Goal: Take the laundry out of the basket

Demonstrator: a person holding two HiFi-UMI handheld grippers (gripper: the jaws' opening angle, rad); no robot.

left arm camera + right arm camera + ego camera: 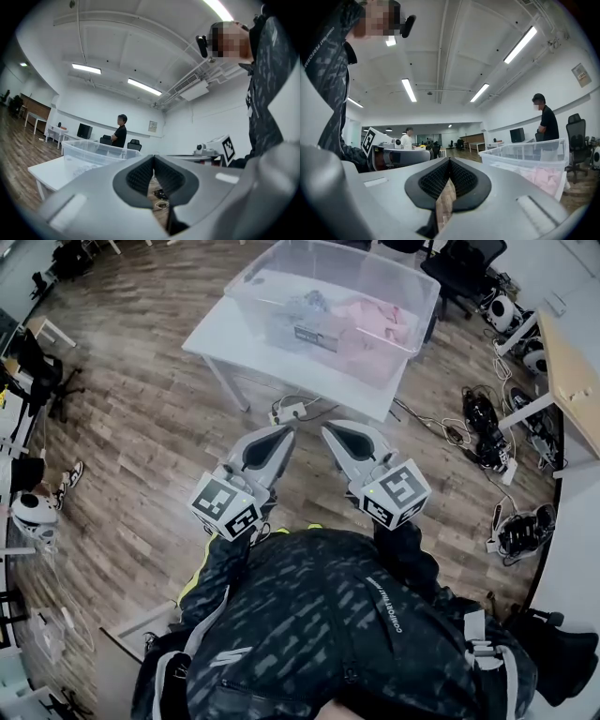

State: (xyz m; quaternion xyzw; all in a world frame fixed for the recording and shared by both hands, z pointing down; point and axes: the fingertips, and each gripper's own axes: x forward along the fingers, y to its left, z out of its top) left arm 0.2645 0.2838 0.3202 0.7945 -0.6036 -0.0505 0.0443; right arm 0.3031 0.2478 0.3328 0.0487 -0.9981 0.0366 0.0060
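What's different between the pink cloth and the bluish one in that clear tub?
Colour: the pink cloth is pale pink, the bluish cloth grey-blue. Place: in the head view the pink cloth lies right, the bluish cloth left. Spread: the pink cloth covers more of the clear tub than the bluish cloth. Both lie crumpled inside it.

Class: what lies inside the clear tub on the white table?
The tub holds pink clothing and bluish-grey clothing. Anything beneath them is covered.

The jacket (309, 615) is dark and patterned (white lettering, yellow-green trim).
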